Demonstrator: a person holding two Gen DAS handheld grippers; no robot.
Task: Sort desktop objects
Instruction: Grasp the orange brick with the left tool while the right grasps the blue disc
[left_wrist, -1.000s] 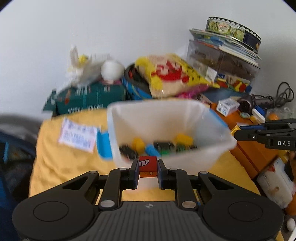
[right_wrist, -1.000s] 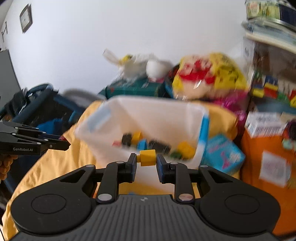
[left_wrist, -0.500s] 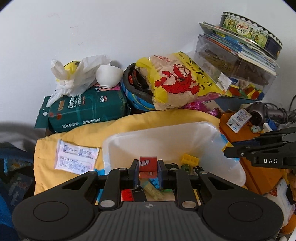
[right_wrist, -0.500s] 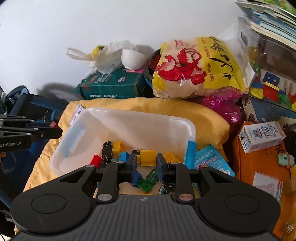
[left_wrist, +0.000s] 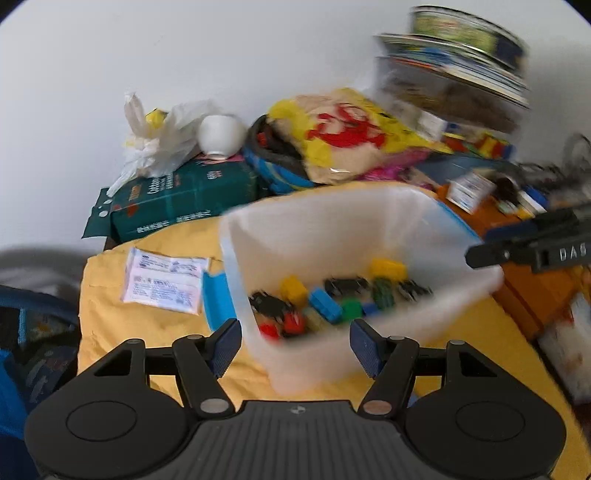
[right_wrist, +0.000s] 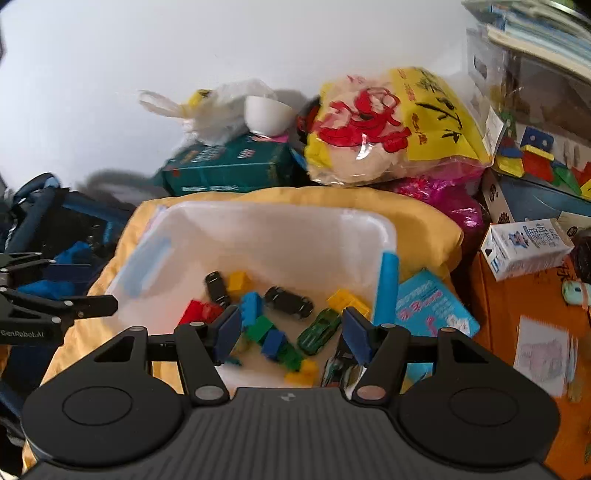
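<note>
Yellow cloth (left_wrist: 155, 332) carried my white bin (right_wrist: 266, 236) of toy bricks (right_wrist: 255, 306). Both my left gripper (left_wrist: 295, 341) and right gripper (right_wrist: 291, 328) were opening, empty.

The bin (right_wrist: 266, 236) is frosted, translucent plastic with smooth matt walls. Inside it, the bricks (right_wrist: 251, 306) are hard, glossy plastic, and the toy cars (right_wrist: 288, 298) shine too. Under the bin lies soft yellow cloth (left_wrist: 147, 332), matt and creased. Behind the bin, the snack bag (right_wrist: 388, 125) is crinkly, glossy film; left of it the bowl (right_wrist: 266, 115) looks smooth and glazed, beside a thin, crumpled plastic bag (right_wrist: 207, 110).
</note>
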